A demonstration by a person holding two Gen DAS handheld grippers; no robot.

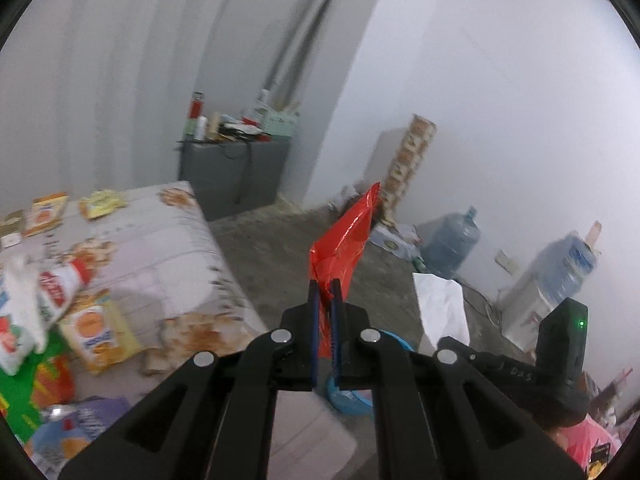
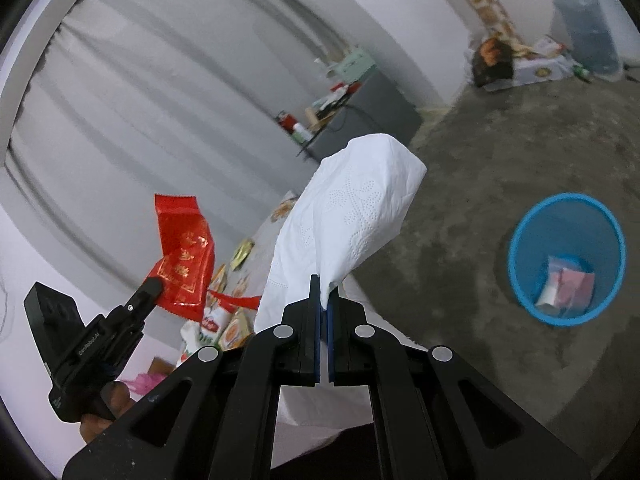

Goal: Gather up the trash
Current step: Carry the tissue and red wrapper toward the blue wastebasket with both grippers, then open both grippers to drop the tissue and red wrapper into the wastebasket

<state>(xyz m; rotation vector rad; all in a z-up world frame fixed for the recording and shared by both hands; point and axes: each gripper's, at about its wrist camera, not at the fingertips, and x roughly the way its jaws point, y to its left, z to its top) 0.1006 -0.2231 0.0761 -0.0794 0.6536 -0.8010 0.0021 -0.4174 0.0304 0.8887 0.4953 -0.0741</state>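
Left wrist view: the left gripper (image 1: 325, 286) is seen pinched on a red foil wrapper (image 1: 344, 236) — glossy, creased, a long pointed strip standing up out of the jaws, held out past the table edge over the floor. At left a table (image 1: 176, 240) under a printed cloth is littered with flat snack packets (image 1: 96, 336), yellow, orange and green, plus crumpled white paper. Part of a blue bin (image 1: 348, 400) is glimpsed below, hidden mostly by the black linkage. At right the right gripper (image 1: 450, 342) is seen side-on with a white tissue (image 1: 440, 304) in it. A grey cabinet (image 1: 236, 172) with clutter on top is seen behind; water jugs (image 1: 452, 244) stand along the wall.

Right wrist view: the right gripper (image 2: 324, 280) is clamped on the white tissue (image 2: 344, 224) — soft, embossed with dots, billowing upward and blocking the middle of the view. The left gripper (image 2: 156, 286) is seen at left holding the red foil wrapper (image 2: 184, 256), gold print on it. The blue bin (image 2: 520, 272) — round plastic, on rough concrete floor — is seen well to the right, with a pink-and-white packet (image 2: 566, 286) inside.
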